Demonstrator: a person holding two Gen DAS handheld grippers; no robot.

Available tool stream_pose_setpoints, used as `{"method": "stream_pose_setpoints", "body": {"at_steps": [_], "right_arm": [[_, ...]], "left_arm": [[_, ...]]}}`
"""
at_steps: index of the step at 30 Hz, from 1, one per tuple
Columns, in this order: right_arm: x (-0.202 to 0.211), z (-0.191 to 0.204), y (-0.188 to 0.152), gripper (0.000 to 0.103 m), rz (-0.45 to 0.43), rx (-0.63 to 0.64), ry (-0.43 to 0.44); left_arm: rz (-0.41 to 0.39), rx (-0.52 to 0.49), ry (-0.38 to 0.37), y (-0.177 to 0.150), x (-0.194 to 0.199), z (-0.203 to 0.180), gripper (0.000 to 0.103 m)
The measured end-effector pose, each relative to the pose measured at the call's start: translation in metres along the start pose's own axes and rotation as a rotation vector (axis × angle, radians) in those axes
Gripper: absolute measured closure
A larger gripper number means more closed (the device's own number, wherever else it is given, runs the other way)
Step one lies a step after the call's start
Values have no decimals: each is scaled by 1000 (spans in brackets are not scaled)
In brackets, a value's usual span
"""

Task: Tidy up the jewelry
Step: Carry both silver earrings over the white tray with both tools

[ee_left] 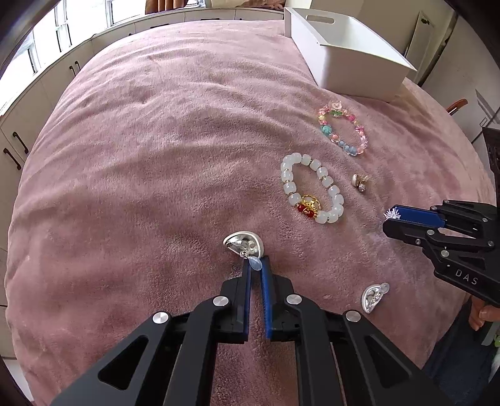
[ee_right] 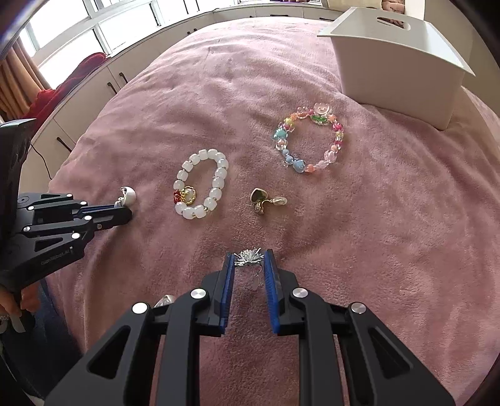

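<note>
Both grippers pinching earrings, nothing visibly binned yet

Left gripper (ee_left: 256,265) is nearly closed on the silver shell earring (ee_left: 243,244); right gripper (ee_right: 249,260) clamps the spiky silver earring (ee_right: 248,257). White bead bracelet (ee_right: 201,184), colourful bracelet (ee_right: 307,142), gold earring (ee_right: 261,200) and another shell earring (ee_left: 373,296) lie on the pink blanket (ee_left: 140,156). White bin (ee_left: 350,53) sits far right; can't see inside. Cabinets (ee_right: 93,84) beyond.

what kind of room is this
Probably a bedroom at home: the jewelry lies on a soft pink plush blanket spread like a bed cover, low white cabinets with dark handles run under a window, and a curtain hangs at the side.
</note>
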State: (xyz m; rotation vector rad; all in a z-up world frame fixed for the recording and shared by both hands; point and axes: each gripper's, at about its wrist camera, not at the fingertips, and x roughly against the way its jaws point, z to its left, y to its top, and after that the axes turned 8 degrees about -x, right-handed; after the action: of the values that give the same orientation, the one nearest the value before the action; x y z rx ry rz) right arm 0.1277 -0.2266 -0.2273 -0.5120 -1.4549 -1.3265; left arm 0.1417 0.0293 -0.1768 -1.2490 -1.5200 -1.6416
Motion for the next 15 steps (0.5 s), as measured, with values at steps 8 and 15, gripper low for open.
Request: {"method": "stream_pose_setpoints", "body": {"at_steps": [8,15], "right_arm": [[30,-2,20,83,-84,10,-24],[65,-11,47,83,-179,-3,-39]], "left_arm": [[-74,-69,-6,29,26,-18,92],[-163,-117,-13,73,52,-34,92]]}}
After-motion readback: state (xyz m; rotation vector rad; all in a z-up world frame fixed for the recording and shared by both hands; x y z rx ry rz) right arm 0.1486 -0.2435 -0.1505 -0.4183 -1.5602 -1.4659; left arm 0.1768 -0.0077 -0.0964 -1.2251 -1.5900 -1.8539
